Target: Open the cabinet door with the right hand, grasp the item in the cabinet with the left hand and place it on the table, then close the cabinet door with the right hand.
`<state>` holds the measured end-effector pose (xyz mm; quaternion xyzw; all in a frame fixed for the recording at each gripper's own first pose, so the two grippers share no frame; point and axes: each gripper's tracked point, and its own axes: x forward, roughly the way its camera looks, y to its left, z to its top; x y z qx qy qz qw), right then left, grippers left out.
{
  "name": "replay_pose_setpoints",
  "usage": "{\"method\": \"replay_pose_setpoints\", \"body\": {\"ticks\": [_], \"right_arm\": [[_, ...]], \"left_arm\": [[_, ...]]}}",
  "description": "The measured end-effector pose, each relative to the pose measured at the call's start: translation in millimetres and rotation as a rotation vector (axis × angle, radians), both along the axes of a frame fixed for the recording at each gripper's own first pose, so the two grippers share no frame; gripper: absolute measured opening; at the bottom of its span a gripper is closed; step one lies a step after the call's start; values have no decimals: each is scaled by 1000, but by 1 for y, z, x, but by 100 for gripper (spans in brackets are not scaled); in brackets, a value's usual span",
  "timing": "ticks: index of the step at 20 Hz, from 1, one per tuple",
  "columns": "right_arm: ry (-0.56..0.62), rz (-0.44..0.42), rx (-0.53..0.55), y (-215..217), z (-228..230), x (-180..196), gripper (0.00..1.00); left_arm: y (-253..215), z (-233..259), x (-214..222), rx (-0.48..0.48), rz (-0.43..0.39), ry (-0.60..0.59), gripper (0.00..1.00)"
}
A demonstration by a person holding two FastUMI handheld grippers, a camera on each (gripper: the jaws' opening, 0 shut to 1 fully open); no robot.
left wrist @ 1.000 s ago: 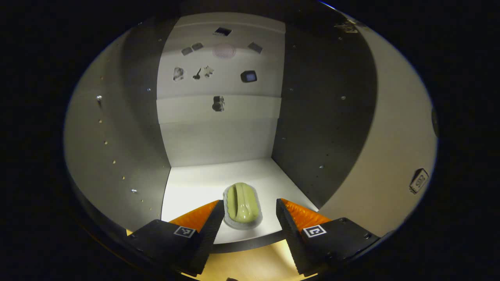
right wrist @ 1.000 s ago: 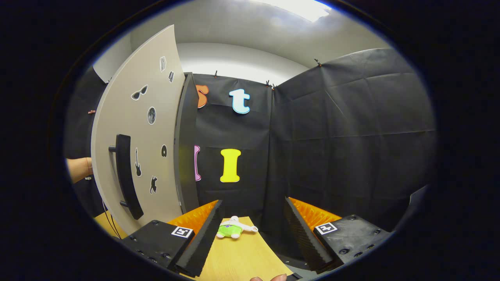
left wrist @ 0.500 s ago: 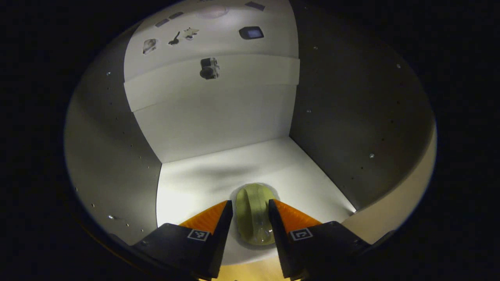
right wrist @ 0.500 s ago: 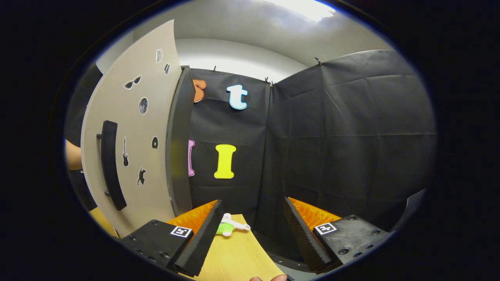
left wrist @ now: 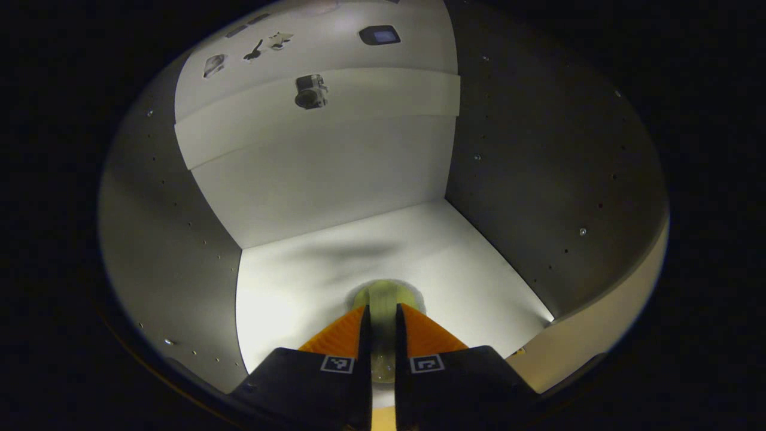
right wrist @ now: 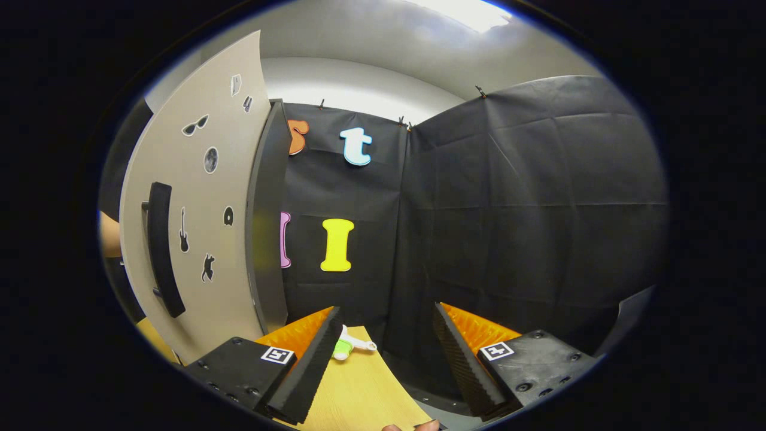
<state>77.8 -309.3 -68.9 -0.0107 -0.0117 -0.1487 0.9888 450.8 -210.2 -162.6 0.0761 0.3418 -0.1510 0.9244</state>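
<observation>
1. Pale green item lies on the white cabinet floor, near the front edge, dead ahead of the left gripper.
2. Left gripper's fingers are drawn nearly together with the item's raised middle between them; both pads look pressed on it, so clamped on the item, judging by the narrow gap.
3. Key relation: item's long axis runs straight away from the gripper, in line with the fingers, so the fingers squeeze across its narrow width. Item's near end is hidden under the fingers, far end pokes out beyond the tips.
4. Next move as I judge it: lift and pull straight back out toward the table; cabinet side walls stand well apart from the gripper, so clearance looks fine. Risk: glossy rounded item may slip.
5. Left hand is on the item; right is away from it.
6. Right gripper has its fingers wide apart, nothing between them, hanging over the wooden table.
7. Right gripper view adds what the left one lacks: the open cabinet door at left, swung out, with its dark handle and small stickers; a small green-and-white toy on the table's far end.
8. Left gripper view adds the cabinet's inside and back wall.
9. Door handle lies left of the right gripper, near, for the closing step.
</observation>
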Motion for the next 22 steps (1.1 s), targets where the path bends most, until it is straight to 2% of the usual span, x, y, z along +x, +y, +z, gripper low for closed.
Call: {"method": "replay_pose_setpoints", "body": {"ticks": [4, 9, 16, 22], "right_arm": [[0, 7, -12, 6, 2, -4, 97], [-11, 14, -4, 16, 8, -7, 97], [-24, 45, 2, 45, 15, -9, 96], [-43, 60, 29, 65, 23, -8, 96]], "left_arm": [[4, 18, -9, -12, -12, -42, 15], [10, 36, -43, -72, -23, -51, 16], [29, 53, -119, -123, -42, -109, 16], [48, 28, -191, -124, -31, -132, 16]]}}
